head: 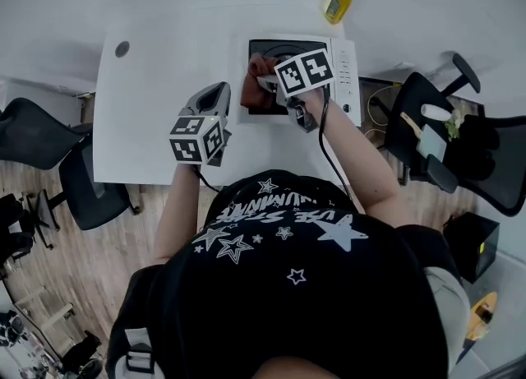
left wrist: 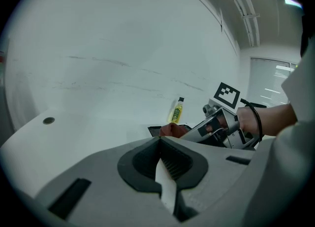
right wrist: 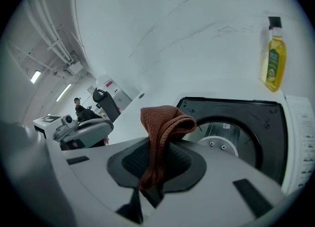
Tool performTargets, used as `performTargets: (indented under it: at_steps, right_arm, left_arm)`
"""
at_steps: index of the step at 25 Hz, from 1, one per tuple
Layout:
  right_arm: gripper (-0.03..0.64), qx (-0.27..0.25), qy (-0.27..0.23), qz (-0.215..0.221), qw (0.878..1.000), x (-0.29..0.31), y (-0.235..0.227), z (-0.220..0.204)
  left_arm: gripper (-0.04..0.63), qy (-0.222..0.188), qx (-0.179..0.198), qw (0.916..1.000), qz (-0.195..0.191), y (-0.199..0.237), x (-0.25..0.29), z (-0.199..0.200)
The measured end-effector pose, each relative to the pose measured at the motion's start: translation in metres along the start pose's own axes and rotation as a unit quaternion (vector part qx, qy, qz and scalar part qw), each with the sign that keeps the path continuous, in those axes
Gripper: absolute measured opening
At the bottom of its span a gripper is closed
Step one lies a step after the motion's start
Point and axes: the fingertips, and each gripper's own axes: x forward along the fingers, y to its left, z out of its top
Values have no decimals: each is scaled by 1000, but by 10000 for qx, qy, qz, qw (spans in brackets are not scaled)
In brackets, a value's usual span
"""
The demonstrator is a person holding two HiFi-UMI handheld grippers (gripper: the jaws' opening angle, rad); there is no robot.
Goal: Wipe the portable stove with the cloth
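Observation:
The portable stove (head: 343, 75) is white with a black top and sits at the table's far middle. In the right gripper view its round burner (right wrist: 231, 135) lies just ahead. My right gripper (head: 268, 84) is shut on a rust-brown cloth (head: 258, 91), which rests over the stove's left part. The cloth (right wrist: 162, 127) bunches up out of the shut jaws of the right gripper (right wrist: 153, 179). My left gripper (head: 215, 96) hovers over the table to the left of the stove. Its jaws are shut, with nothing in the left gripper (left wrist: 165, 174). From there the cloth (left wrist: 172, 129) and the right gripper (left wrist: 209, 128) show ahead.
A yellow oil bottle (head: 338, 1) stands on the table behind the stove. The white table (head: 156, 81) has a round cable hole (head: 122, 48) at its far left. Black office chairs stand left (head: 49, 143) and right (head: 448, 139) of the table.

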Motion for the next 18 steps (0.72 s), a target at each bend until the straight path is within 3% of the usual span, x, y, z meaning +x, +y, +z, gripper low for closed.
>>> performTargets:
  at_steps: [18]
  right_arm:
    - [64,416,-413,-369,9976,-53,-48,-16]
  left_arm:
    - [8,88,130,9995,-284,-32,19,2]
